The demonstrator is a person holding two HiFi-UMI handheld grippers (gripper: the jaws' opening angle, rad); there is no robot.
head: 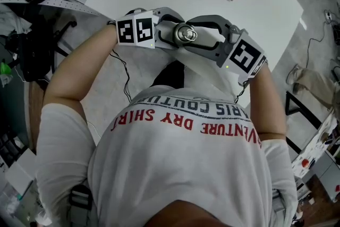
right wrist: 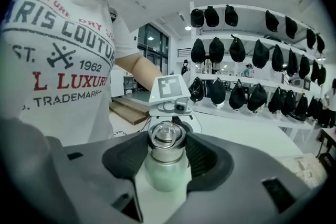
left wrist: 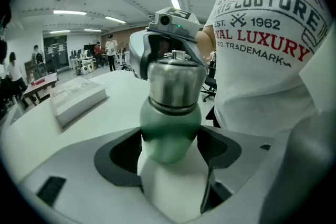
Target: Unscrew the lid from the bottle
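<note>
Bottle (left wrist: pixel 169 131) with pale green body and brushed-steel lid (right wrist: pixel 167 144) topped by a ring. The left gripper (left wrist: pixel 170 155) clamps the green body between its jaws. The right gripper (right wrist: pixel 168 157) grasps the lid, pads pressing both sides.

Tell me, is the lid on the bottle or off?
On. The steel lid sits on top of the green bottle in both gripper views.

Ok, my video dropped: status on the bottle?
Left hand-held gripper clamped on bottle body. Right hand-held gripper clamped on lid. Lid not yet off. Nothing in the way.
</note>
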